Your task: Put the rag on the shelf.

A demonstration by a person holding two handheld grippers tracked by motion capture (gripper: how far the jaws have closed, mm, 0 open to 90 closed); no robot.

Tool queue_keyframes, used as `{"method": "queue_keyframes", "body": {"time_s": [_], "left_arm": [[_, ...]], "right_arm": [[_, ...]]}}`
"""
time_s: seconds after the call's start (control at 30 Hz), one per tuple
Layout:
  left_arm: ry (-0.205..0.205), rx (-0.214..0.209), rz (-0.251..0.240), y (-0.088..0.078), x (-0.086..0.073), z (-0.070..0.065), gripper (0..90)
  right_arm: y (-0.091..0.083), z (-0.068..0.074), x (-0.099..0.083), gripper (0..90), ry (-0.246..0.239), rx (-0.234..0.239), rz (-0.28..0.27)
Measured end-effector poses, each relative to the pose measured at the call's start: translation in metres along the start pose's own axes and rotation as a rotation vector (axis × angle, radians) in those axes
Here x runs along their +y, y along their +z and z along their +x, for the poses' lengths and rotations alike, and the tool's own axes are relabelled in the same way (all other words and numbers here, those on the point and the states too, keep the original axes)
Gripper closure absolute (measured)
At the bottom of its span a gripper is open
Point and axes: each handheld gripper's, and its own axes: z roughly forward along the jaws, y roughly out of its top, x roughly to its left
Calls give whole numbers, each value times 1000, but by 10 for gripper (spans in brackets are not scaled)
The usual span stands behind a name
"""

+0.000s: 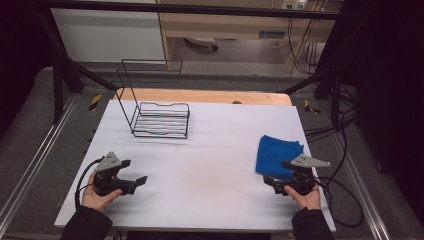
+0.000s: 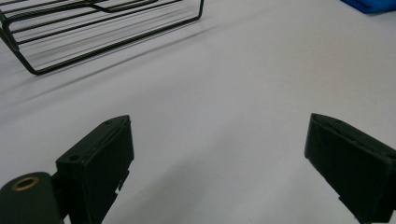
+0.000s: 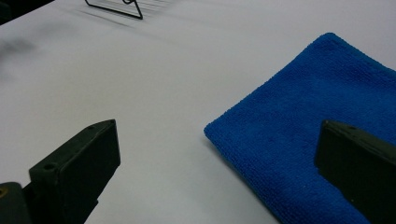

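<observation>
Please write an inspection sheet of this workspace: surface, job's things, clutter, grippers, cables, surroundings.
Surface: white table top, bare in the middle.
Job's things: folded blue cloth flat at the right; black wire rack at the back left.
Clutter: nothing seen.
Grippers: left gripper open over bare table; right gripper open, at the cloth's near edge, holding nothing.
Cables: black cable trails from the left gripper; more cables lie right of the table.
Surroundings: dark frame, wooden furniture behind.

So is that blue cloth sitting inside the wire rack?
No, the blue cloth lies flat on the table near the right claw, well apart from the wire rack.
</observation>
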Motion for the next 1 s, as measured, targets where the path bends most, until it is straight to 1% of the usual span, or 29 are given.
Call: {"method": "queue_keyframes", "body": {"time_s": [0.3, 0.4, 0.53, 0.57, 0.63, 0.67, 0.73, 0.83, 0.93, 1.0], "left_arm": [[4, 3, 4, 0, -1, 0, 83], [-2, 4, 3, 0, -2, 1, 84], [-6, 7, 5, 0, -2, 2, 86], [-5, 8, 7, 0, -2, 2, 87], [-3, 7, 10, 1, -3, 2, 88], [-5, 6, 10, 1, -3, 2, 88], [-6, 6, 10, 1, -3, 2, 91], [-10, 6, 11, 2, -3, 3, 95], [-11, 9, 11, 1, -3, 4, 95], [-13, 11, 10, 1, -3, 4, 98]], "right_arm": [[2, 1, 0, 13, 1, -7, 1], [4, 3, 0, 12, -3, -19, 8], [7, 6, 1, 9, -6, -23, 21], [10, 8, 2, 10, -16, -34, 29], [13, 9, 4, 12, -17, -48, 38], [13, 9, 4, 12, -17, -48, 38], [18, 11, 5, 24, -21, -71, 57], [22, 13, 5, 64, -40, -94, 73], [27, 13, 7, 148, -57, -120, 84], [32, 13, 7, 233, -64, -130, 93]]}}
